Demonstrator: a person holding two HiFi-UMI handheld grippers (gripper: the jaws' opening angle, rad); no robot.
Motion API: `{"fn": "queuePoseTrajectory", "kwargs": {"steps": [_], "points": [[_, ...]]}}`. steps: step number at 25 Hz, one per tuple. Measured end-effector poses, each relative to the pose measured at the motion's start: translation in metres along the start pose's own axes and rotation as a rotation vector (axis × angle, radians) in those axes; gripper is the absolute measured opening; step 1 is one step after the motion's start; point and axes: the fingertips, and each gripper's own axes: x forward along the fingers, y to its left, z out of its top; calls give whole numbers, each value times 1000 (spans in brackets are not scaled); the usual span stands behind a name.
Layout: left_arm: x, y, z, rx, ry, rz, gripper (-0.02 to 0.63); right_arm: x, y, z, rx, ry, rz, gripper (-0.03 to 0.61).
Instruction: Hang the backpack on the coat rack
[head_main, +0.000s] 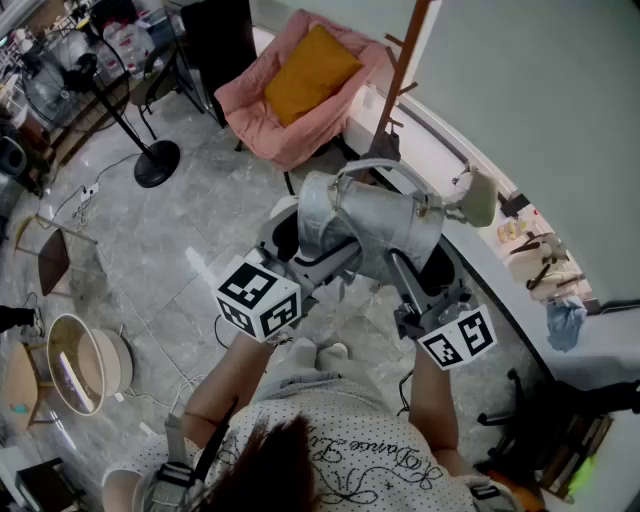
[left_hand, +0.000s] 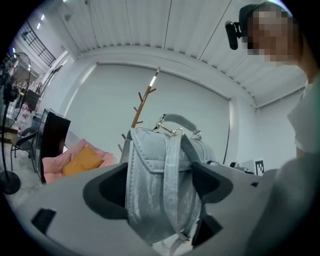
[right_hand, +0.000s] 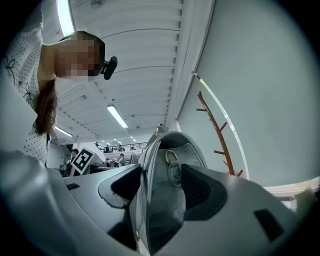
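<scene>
The left gripper (left_hand: 162, 185) was clamped on the strap side of the grey backpack (head_main: 375, 225), which was held off the floor near the wooden coat rack (head_main: 400, 75), on the person's side of it. The right gripper (right_hand: 162, 187) was clamped on the backpack's opposite side, pads pressed into the fabric.

Lab hall with strip lights (right_hand: 116, 116), staged armchair (head_main: 250, 100) and coat rack (left_hand: 142, 107)

The coat rack (head_main: 405, 70) stands against the wall, its pegs (left_hand: 145, 97) bare with open air before them. Just left of the rack a pink armchair (head_main: 270, 125) blocks the floor, and to its right the curved desk (head_main: 505, 290) hems it in. The grey backpack (head_main: 370, 225) fills the gap before the rack's base.
</scene>
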Motion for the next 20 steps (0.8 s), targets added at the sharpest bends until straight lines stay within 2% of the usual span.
{"fn": "queuePoseTrajectory", "kwargs": {"steps": [6, 12, 20], "points": [[9, -20, -1, 26, -2, 15, 385, -19, -10, 7, 34, -14, 15, 270], [16, -40, -1, 42, -67, 11, 366, -39, -25, 14, 52, -37, 53, 275], [27, -66, 0, 76, -102, 63, 353, -57, -41, 26, 50, -56, 99, 278]]}}
